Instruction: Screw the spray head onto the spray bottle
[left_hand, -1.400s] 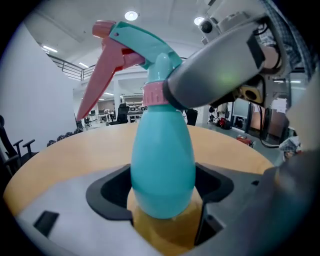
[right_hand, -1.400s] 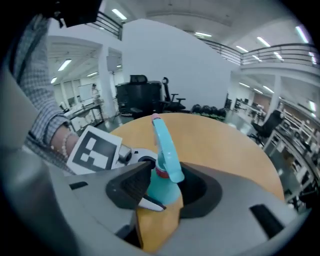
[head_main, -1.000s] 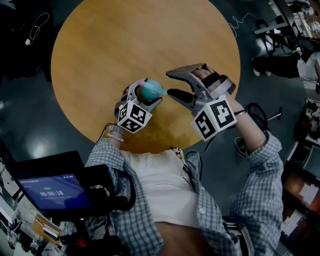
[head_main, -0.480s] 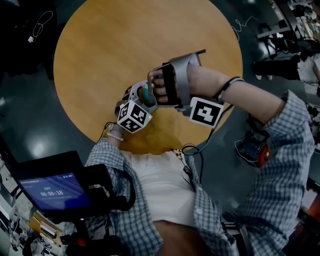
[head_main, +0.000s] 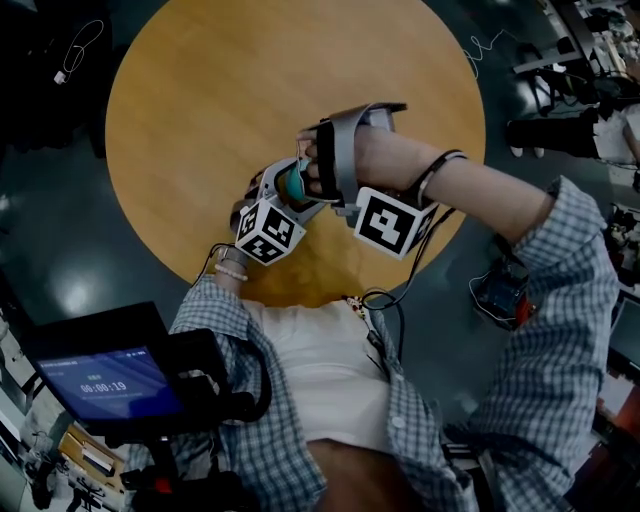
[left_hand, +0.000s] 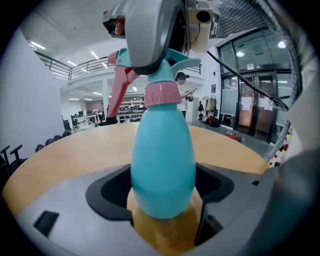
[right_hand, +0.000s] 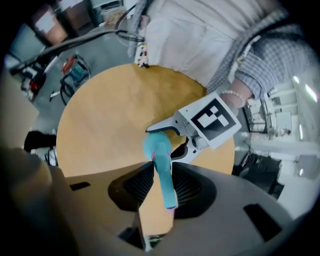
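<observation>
smooth teal plastic spray bottle (left_hand: 162, 165) with a bit of sheen, spray head (left_hand: 161, 77) same plastic plus pink collar (left_hand: 161, 94), matt grey plastic left gripper (left_hand: 164, 207), black ribbed pads (right_hand: 137, 186) on right gripper (right_hand: 162, 187), matt wood-grain table (head_main: 250, 90), checked cloth shirt (head_main: 545, 370), glossy dark floor (head_main: 60, 250)

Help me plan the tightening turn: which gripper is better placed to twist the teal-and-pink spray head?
Right. The right gripper, jaws just closed onto the teal-and-pink plastic spray head from above, can twist it; the left gripper clamps the teal plastic bottle steady.

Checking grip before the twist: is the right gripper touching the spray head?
Touching. The right gripper view shows it: the right gripper has just been closing, and its jaws press on both sides of the teal spray head between them.
</observation>
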